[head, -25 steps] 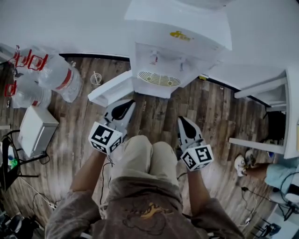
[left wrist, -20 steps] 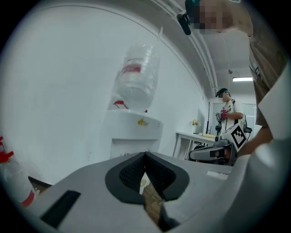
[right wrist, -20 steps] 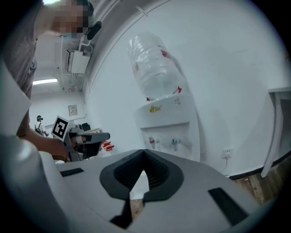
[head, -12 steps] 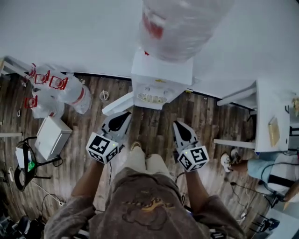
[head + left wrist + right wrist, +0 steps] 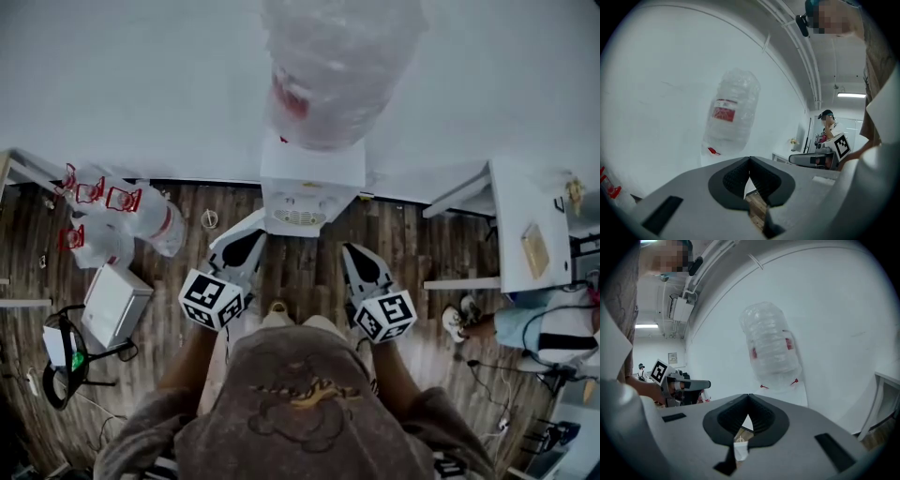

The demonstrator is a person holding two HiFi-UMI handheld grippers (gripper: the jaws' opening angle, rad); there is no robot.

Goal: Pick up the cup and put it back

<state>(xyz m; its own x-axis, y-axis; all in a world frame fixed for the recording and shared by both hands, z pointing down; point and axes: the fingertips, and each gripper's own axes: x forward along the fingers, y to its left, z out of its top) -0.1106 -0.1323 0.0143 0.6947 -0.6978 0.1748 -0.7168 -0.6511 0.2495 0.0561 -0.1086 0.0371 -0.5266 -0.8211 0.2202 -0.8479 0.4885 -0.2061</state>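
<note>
A small white cup stands on the wooden floor just left of the water dispenser, whose big clear bottle sits upside down on top. The right gripper view shows a small white cup through the gap below the jaws. My left gripper is shut and empty, pointing at the dispenser's lower left. My right gripper is also shut with nothing in it, at the dispenser's lower right. In the gripper views the left gripper and the right gripper each face the bottle.
Spare water bottles with red handles lie at the left, with a white box in front of them. A white table stands at the right, and a seated person is beside it. Cables trail over the floor.
The head view has pulled up and back: the dispenser looks smaller and its bottle has come into view. Both grippers stay shut in front of the body.
</note>
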